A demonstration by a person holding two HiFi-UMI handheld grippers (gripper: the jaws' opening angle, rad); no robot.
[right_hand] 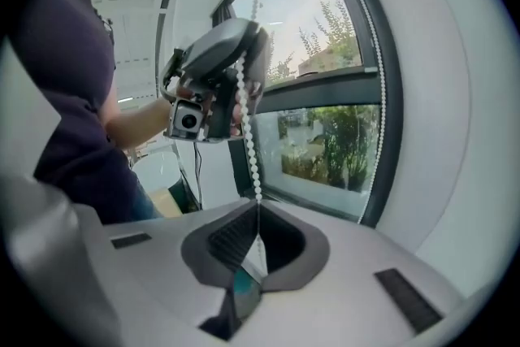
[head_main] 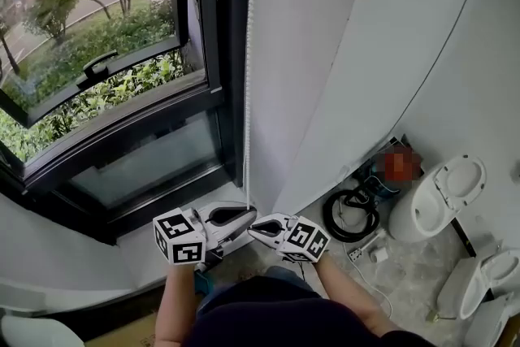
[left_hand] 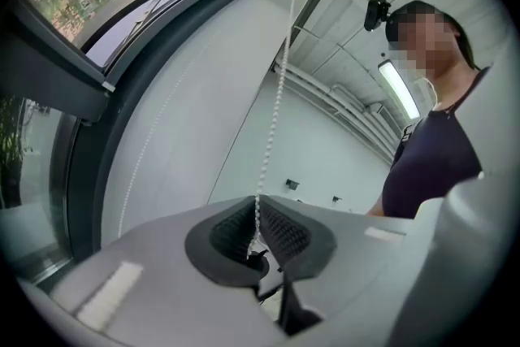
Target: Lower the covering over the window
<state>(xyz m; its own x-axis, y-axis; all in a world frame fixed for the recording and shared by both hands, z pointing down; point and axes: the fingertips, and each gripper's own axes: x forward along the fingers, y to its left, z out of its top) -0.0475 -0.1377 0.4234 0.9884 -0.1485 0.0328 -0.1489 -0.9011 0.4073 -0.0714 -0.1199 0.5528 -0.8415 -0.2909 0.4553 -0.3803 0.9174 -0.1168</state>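
The left hand-held gripper and right hand-held gripper both pinch the bead chain, hanging at the right edge of the window. Pull straight down along it, hand over hand, one grip always clamped.

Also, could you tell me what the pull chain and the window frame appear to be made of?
The pull chain: small, smooth white beads with a slight sheen, probably plastic. The window frame: dark, matte, straight-edged profiles, likely coated metal, though the look leaves that open.
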